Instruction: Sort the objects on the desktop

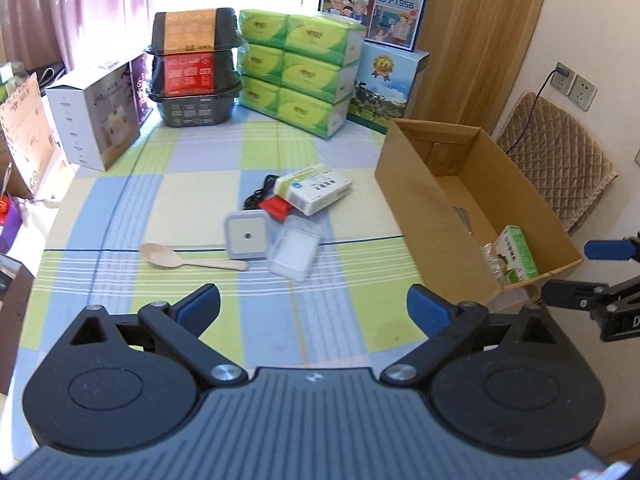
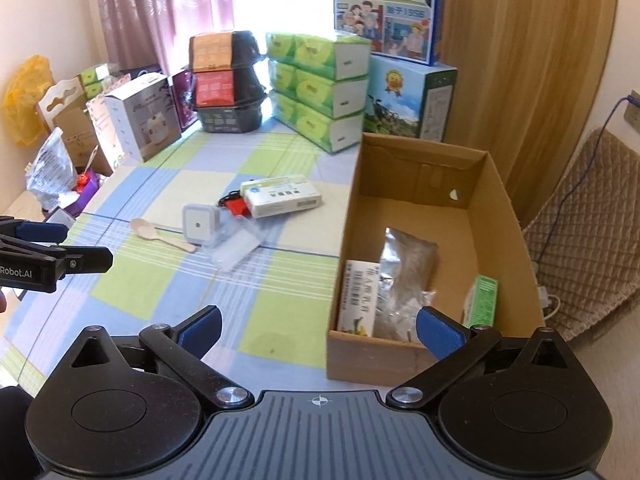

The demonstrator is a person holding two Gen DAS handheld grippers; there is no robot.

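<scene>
You are between picks: your left gripper (image 1: 313, 307) and right gripper (image 2: 319, 327) both hang with fingers wide and holding nothing. Going left to right on the surface (image 1: 200, 184) lie a spoon (image 1: 188, 259), a square plug (image 1: 245, 236), a clear case (image 1: 294, 248) and a white packet (image 1: 314, 189). Next, I think, you close on one and carry it to the cardboard box (image 2: 480, 208); "Robot.AI" shows on the left gripper.

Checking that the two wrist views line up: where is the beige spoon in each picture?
Left wrist: the beige spoon lies left of centre on the checked cloth, just left of the white square plug.
Right wrist: the spoon lies left of centre, again just left of the plug.
Shared landmark: the open cardboard box, right of the spoon in both.
</scene>
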